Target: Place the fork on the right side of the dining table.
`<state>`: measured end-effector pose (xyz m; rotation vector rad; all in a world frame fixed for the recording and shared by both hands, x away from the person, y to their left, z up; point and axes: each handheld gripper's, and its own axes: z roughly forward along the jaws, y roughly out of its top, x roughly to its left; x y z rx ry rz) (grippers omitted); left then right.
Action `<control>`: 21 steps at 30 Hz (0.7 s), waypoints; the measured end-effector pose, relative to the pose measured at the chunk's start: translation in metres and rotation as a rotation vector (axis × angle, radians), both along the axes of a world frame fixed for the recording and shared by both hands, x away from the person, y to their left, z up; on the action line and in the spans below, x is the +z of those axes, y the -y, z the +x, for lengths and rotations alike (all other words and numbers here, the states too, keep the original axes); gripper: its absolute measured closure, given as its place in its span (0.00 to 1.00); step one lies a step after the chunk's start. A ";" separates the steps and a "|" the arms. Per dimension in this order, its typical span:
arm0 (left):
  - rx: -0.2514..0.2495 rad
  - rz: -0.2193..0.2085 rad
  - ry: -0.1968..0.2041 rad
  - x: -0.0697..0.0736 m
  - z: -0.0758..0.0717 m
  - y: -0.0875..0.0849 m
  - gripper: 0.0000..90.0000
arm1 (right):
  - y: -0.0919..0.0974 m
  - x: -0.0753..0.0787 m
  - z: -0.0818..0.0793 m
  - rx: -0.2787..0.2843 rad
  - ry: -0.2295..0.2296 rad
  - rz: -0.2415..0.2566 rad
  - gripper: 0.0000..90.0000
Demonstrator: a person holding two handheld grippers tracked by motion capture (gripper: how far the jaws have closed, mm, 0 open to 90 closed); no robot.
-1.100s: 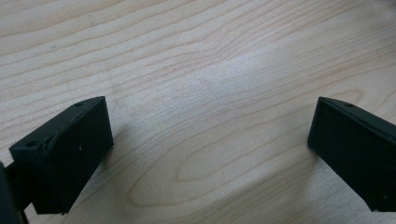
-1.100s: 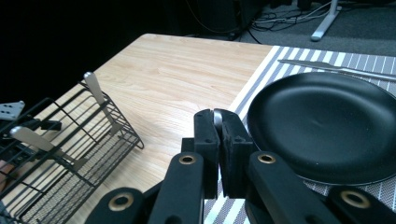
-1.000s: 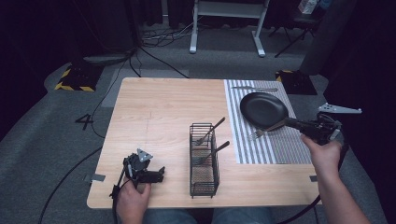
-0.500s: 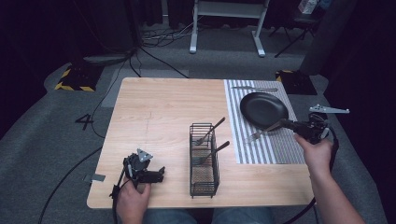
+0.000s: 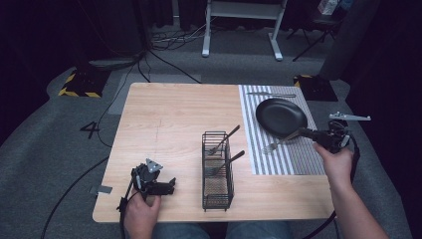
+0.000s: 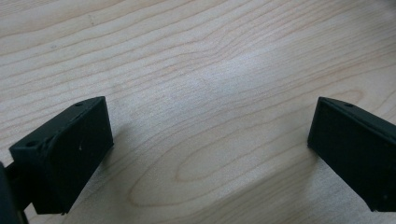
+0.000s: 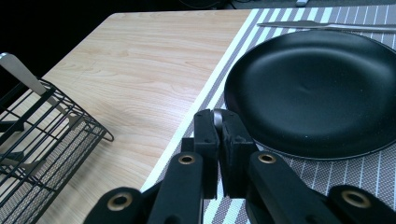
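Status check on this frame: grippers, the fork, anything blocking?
Left gripper open, resting on bare table. Right gripper shut on fork handle beside black plate. Wire basket stands apart; nothing blocking.

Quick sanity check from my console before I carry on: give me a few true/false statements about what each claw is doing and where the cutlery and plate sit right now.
1. The right claw is shut on the fork. True: its jaws pinch the metal handle end beside the black plate.
2. The left claw holds a utensil. False: its jaws stand wide apart over bare wooden table.
3. The black plate sits on the striped mat. True.
4. The wire caddy is empty. False: two utensils stick out of it.
5. A knife lies inside the caddy. False: it lies on the mat beyond the plate.
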<state>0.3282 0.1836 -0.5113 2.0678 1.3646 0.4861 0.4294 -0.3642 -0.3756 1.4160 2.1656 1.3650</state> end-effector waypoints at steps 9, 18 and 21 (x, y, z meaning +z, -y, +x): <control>0.000 0.000 0.000 0.000 0.000 0.000 0.00 | 0.007 -0.003 0.007 -0.016 -0.040 0.008 0.89; 0.000 0.000 0.000 0.000 0.000 0.000 0.00 | 0.018 -0.010 0.015 -0.045 -0.073 -0.007 0.82; 0.001 -0.001 0.000 0.000 0.000 0.000 0.00 | 0.021 -0.011 0.017 -0.050 -0.084 -0.013 0.79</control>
